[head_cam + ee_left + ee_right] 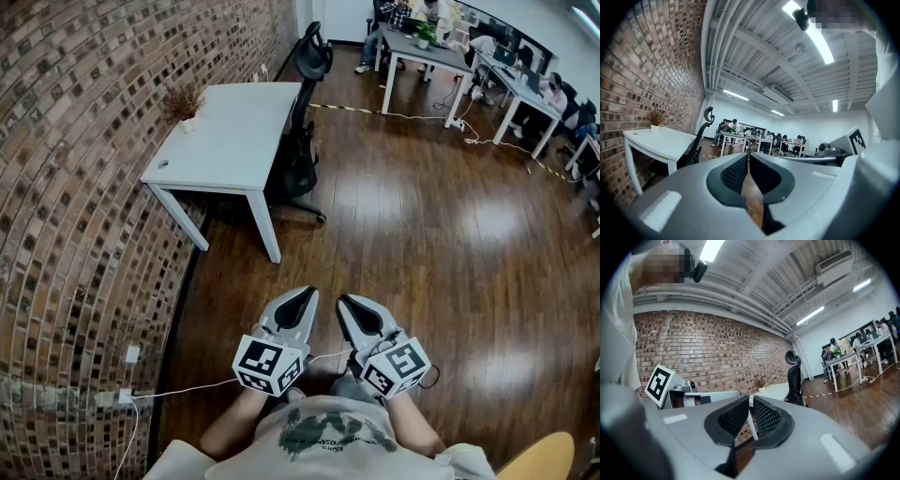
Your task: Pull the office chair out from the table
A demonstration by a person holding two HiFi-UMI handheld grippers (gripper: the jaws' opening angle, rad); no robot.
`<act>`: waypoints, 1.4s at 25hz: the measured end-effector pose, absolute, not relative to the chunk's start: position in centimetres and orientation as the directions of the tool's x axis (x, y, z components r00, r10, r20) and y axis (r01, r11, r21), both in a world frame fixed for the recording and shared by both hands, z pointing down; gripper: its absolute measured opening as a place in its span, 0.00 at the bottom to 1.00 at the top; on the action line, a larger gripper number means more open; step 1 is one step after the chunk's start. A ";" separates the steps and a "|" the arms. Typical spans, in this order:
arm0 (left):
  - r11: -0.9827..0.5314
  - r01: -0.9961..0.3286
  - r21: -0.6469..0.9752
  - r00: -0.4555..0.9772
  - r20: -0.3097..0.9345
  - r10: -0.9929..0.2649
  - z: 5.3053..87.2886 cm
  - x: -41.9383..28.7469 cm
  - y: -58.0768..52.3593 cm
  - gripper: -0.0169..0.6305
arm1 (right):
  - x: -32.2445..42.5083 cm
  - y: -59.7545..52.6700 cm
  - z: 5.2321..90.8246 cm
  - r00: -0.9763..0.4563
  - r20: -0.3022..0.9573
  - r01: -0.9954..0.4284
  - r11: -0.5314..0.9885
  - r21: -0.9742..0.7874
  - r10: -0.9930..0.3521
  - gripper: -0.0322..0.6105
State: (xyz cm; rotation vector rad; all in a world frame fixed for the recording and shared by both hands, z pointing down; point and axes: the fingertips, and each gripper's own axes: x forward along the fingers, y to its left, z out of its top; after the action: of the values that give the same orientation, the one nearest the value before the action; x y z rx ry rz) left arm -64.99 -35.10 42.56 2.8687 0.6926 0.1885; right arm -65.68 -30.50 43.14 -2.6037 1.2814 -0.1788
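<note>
A black office chair (302, 122) with a headrest stands tucked against the right side of a white table (230, 136) by the brick wall. The chair (699, 140) shows far off in the left gripper view, and the chair (793, 380) again in the right gripper view. My left gripper (307, 295) and right gripper (345, 302) are side by side close to my body, well short of the table. Both point level, are shut and hold nothing. The left gripper (748, 155) and right gripper (750, 401) have their jaws together in their own views.
A small potted dry plant (184, 105) sits on the table's far left corner. The brick wall (66, 187) runs along the left, with a white cable (178, 389) from an outlet across the wooden floor. People sit at desks (427, 52) in the far room. Yellow-black tape (342, 109) marks the floor.
</note>
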 end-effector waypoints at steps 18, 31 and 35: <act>-0.891 0.434 0.134 0.888 0.104 0.448 41.2 -49.7 -22.3 0.08 | -51.1 -17.7 41.0 0.578 -0.073 -0.800 -0.546 -0.251 -0.813 0.10; -0.924 0.356 0.140 0.923 0.102 0.371 41.8 -40.9 -25.7 0.13 | -42.6 -19.4 41.0 0.520 -0.080 -0.842 -0.494 -0.216 -0.851 0.13; -0.924 0.351 0.152 0.928 0.074 0.364 41.5 -35.9 -28.3 0.14 | -38.2 -21.6 40.7 0.516 -0.068 -0.850 -0.500 -0.169 -0.854 0.17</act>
State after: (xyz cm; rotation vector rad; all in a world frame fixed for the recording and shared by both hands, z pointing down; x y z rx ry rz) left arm -35.95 -28.32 41.49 2.9506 0.5497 0.1517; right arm -38.20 -21.58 40.72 -2.5736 1.4618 -0.0356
